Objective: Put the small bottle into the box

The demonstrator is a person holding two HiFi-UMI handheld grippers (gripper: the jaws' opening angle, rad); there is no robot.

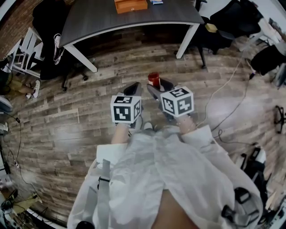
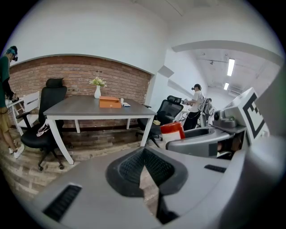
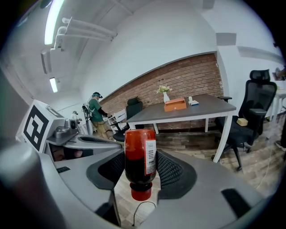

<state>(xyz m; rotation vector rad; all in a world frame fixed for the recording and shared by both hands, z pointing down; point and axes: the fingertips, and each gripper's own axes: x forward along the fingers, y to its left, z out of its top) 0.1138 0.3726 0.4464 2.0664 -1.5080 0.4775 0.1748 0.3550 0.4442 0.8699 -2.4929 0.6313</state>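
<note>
Red sauce fills the small bottle (image 3: 140, 152), pinched cap-down between your right tool's (image 3: 140, 169) jaws. Your left tool (image 2: 144, 167) is closed on nothing. The pickup looks done. The orange box (image 1: 130, 5) sits toward the worktop's (image 1: 103, 18) far edge, well apart, so carrying and placing are left.

open floor (image 1: 111, 71) ahead, then the table (image 1: 147, 20) flanked by chairs (image 2: 44, 134).

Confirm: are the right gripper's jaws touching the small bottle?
Touching. The right gripper view shows the small bottle, cap down, pinched between both jaws of the right gripper, no gap either side.
</note>
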